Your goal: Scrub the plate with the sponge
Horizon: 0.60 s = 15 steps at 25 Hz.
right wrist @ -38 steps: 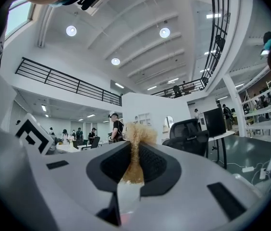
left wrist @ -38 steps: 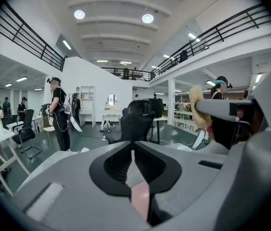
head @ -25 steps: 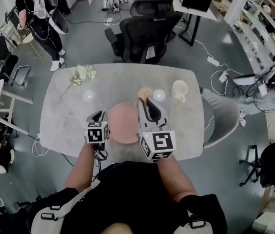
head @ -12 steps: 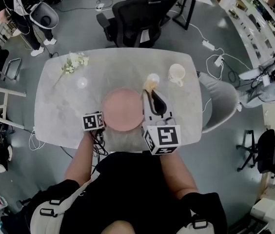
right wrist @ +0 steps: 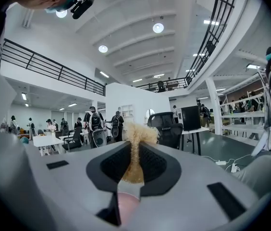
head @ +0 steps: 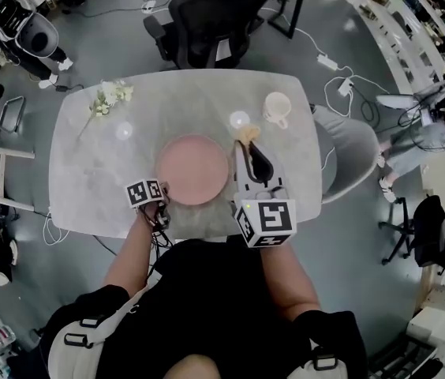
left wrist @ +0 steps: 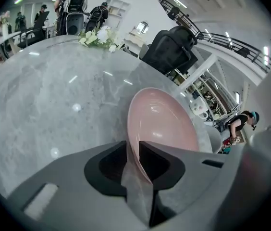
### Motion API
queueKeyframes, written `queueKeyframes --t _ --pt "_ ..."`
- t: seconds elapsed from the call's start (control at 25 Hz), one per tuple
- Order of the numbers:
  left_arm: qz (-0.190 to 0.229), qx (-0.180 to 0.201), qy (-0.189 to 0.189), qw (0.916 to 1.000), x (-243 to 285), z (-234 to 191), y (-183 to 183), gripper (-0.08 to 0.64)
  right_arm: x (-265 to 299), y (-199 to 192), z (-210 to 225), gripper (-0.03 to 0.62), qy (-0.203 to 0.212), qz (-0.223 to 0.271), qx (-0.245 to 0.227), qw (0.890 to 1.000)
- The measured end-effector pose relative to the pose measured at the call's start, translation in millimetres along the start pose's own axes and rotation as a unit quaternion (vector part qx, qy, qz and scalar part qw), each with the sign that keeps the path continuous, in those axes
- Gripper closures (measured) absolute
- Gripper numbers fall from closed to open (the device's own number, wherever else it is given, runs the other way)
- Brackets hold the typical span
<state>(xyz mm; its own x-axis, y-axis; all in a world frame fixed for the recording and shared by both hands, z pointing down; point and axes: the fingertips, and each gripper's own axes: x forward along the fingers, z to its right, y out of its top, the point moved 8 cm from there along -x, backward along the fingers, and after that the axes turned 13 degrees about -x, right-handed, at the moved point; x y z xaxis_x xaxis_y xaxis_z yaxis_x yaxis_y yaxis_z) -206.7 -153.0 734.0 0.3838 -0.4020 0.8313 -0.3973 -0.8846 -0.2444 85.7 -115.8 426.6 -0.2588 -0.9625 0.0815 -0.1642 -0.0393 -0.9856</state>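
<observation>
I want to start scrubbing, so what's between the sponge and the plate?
Nothing: the head view shows only bare table between the sponge in the right gripper and the plate gripped by the left gripper.

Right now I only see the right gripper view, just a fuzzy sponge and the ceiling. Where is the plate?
Observer: The plate lies on the table, just left of your sponge.
Operator: Is anything holding it?
Observer: Yes, the left gripper is shut on the rim nearest you.
Operator: Is my sponge on the plate?
Observer: Not as far as I can see. In the head view it sits just past the plate's right edge.
</observation>
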Motion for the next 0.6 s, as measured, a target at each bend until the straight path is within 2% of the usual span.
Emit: queueKeyframes --t 0.28,0.4,0.52,0.6 --pt "-0.030 -0.035 -0.005 0.9989 14.9 0.2 -11.4 0.492 -3.6 -3.4 6.1 0.540 -0.008 -0.005 0.000 1.000" --pt "-0.033 -0.093 -0.033 0.9946 15.0 -1.8 -11.5 0.513 -4.2 -4.1 8.6 0.540 -0.007 -0.004 0.001 1.000" --pt "-0.031 -0.164 -0.072 0.9834 12.3 -2.3 -7.9 0.537 -3.2 -4.5 9.3 0.540 -0.002 -0.001 0.001 1.000" --pt "-0.035 -0.179 -0.084 0.9796 7.7 2.5 -6.5 0.535 -2.3 -3.9 9.5 0.540 0.002 0.001 0.002 1.000"
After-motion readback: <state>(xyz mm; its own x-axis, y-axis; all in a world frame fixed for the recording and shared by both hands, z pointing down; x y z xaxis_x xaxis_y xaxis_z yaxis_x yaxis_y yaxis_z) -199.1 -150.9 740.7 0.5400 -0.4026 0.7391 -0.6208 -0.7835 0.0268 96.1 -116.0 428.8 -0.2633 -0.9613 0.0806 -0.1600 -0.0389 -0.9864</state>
